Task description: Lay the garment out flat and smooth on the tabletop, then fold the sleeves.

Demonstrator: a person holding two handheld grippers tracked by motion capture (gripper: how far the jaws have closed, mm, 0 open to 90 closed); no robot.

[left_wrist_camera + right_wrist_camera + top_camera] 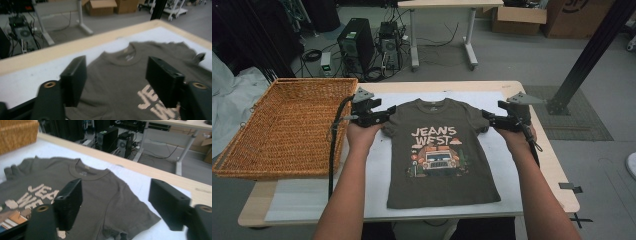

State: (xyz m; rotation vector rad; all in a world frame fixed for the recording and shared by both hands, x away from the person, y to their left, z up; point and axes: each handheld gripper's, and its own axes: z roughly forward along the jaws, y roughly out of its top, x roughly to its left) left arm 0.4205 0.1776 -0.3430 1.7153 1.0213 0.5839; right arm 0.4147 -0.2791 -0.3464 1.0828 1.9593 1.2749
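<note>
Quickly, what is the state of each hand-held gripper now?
Left hand-held gripper: open, holding nothing, over the t-shirt.
Right hand-held gripper: open, holding nothing.

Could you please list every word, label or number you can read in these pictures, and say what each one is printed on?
"JEANS WEST": pale block letters on the chest of the t-shirt, above a picture of a vehicle.
Neck label inside the t-shirt collar: too blurred to read.
Dark marking on the cardboard box on the floor, far right: cut off by the frame, not readable.
No other text is legible.
</note>
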